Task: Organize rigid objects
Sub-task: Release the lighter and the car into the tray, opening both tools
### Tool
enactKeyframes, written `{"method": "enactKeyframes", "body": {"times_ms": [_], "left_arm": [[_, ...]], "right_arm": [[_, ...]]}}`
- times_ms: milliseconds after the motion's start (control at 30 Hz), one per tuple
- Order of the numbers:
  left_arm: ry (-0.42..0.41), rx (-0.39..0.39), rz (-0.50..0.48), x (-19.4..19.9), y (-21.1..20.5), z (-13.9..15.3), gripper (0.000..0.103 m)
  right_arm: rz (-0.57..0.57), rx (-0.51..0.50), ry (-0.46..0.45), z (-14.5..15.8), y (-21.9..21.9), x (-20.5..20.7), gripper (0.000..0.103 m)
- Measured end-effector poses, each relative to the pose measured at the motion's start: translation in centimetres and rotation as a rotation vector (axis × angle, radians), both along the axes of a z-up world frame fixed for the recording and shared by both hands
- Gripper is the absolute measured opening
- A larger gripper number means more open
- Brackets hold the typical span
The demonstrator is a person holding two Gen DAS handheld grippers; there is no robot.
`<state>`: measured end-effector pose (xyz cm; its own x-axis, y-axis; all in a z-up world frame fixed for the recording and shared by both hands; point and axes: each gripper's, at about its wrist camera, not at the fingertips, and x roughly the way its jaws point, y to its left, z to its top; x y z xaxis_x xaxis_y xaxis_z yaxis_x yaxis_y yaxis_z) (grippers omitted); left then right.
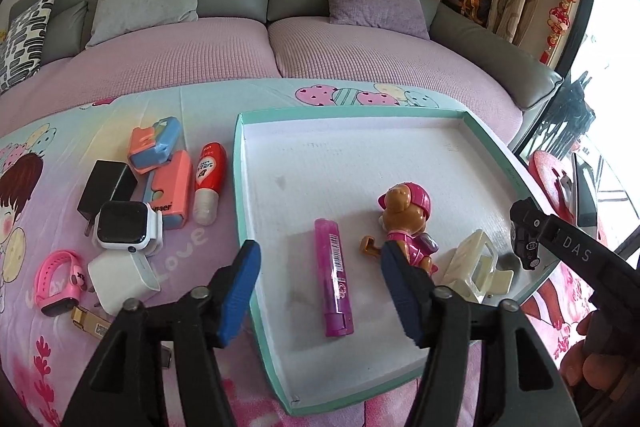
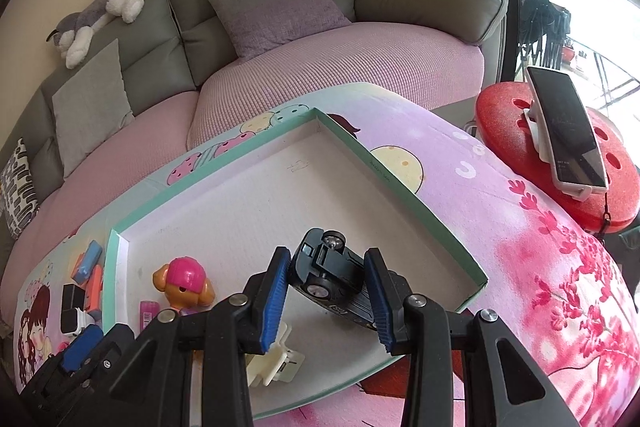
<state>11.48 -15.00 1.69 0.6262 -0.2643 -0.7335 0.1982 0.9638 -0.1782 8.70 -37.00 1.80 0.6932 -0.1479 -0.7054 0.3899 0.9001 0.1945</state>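
Note:
A shallow box with a teal rim [image 1: 240, 163] [image 2: 400, 187] lies on the cloth-covered table. In it are a magenta tube [image 1: 333, 277], a toy dog in a pink cap [image 1: 408, 223] [image 2: 184, 279] and a cream clip [image 1: 476, 267] [image 2: 272, 363]. My left gripper [image 1: 316, 291] is open and empty over the box's near left part, straddling the tube. My right gripper [image 2: 326, 297] is shut on a black toy car [image 2: 332, 275], held tilted above the box's right side; the car also shows in the left wrist view [image 1: 526, 235].
Left of the box lie a red-capped tube [image 1: 208, 183], orange and blue cases [image 1: 160, 163], a black charger [image 1: 106, 185], a white smartwatch [image 1: 124, 227], a white charger [image 1: 120, 279] and a pink band [image 1: 56, 279]. A red stool [image 2: 560, 155] with a phone [image 2: 568, 131] stands right. A sofa is behind.

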Motion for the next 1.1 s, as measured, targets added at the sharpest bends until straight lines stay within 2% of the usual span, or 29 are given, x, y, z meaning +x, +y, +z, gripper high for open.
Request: {"method": "enactKeyframes", "body": {"times_ms": [167, 200, 233, 333, 400, 467, 533, 600, 767, 1100], "left_arm": [[-0.009, -0.010, 0.019, 0.1, 0.6, 0.3, 0.069], [-0.012, -0.009, 0.024, 0.2, 0.7, 0.3, 0.072], [-0.016, -0.010, 0.031, 0.2, 0.8, 0.5, 0.077], [-0.030, -0.022, 0.050, 0.1, 1.4, 0.9, 0.085], [-0.038, -0.028, 0.069, 0.1, 1.9, 1.1, 0.088], [-0.039, -0.026, 0.089, 0.2, 2.4, 1.1, 0.090], [-0.036, -0.020, 0.114, 0.3, 2.9, 1.0, 0.096], [-0.031, -0.021, 0.135, 0.4, 3.5, 0.9, 0.096], [-0.021, -0.030, 0.221, 0.7, 5.7, 0.7, 0.096], [-0.006, -0.050, 0.439, 0.9, 11.7, -0.4, 0.099]], "right_arm": [[0.007, -0.003, 0.003, 0.0, 0.2, 0.1, 0.041], [0.008, -0.007, 0.004, 0.0, 0.2, 0.2, 0.041], [0.007, -0.012, 0.005, 0.0, 0.3, 0.2, 0.044], [0.004, -0.019, 0.001, 0.0, 0.4, 0.2, 0.064], [0.007, -0.018, -0.002, 0.1, 0.4, 0.3, 0.065], [0.012, -0.022, 0.005, 0.0, 0.5, 0.4, 0.073], [0.022, -0.024, 0.009, -0.1, 0.7, 0.6, 0.077], [0.030, -0.021, 0.008, -0.1, 0.8, 0.6, 0.080], [0.043, -0.041, 0.019, -0.3, 1.1, 0.8, 0.102], [0.070, -0.094, 0.047, -0.7, 2.4, 1.4, 0.103]]}}
